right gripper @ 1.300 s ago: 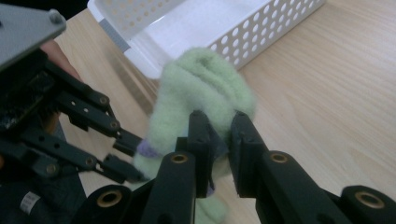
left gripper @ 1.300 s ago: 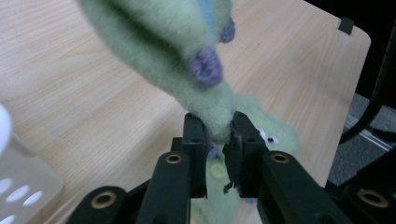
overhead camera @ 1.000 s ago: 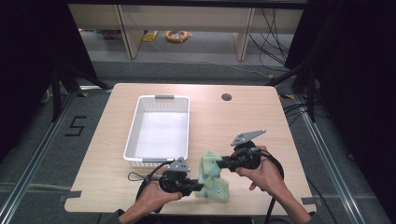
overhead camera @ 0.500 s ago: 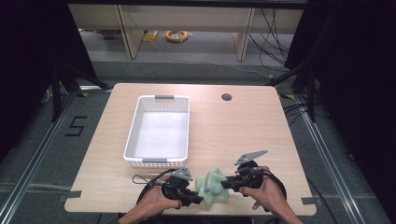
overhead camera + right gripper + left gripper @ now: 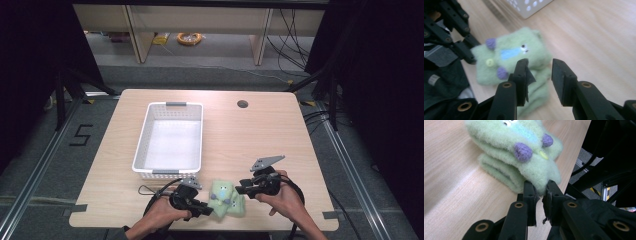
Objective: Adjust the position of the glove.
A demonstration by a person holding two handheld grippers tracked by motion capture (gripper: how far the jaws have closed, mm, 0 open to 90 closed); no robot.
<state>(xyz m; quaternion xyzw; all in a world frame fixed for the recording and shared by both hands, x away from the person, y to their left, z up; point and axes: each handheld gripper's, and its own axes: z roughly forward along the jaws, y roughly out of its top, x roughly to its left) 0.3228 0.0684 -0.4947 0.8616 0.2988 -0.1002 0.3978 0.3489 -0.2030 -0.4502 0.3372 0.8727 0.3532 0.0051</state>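
Note:
A folded light-green plush cloth [image 5: 226,199] with a face, purple bumps and a yellow button lies near the table's front edge. My left gripper [image 5: 207,210] is at its left side, and in the left gripper view it [image 5: 540,187] is shut on a corner of the cloth [image 5: 524,157]. My right gripper [image 5: 240,189] is at the cloth's right side. In the right gripper view its jaws [image 5: 540,66] have just been opening and stand apart, with the cloth [image 5: 534,47] below and beyond them, not pressed. The left gripper [image 5: 470,58] also touches the cloth's far edge there.
A white perforated basket [image 5: 145,135] stands empty behind the left hand, and its corner [image 5: 529,7] is in the right gripper view. A round cable hole [image 5: 242,104] sits at the table's back. The table's front edge [image 5: 280,229] runs just below the cloth.
Both hands have sunk and come toward the front edge with the cloth, which now rests folded on the table. The right jaws have parted off it.

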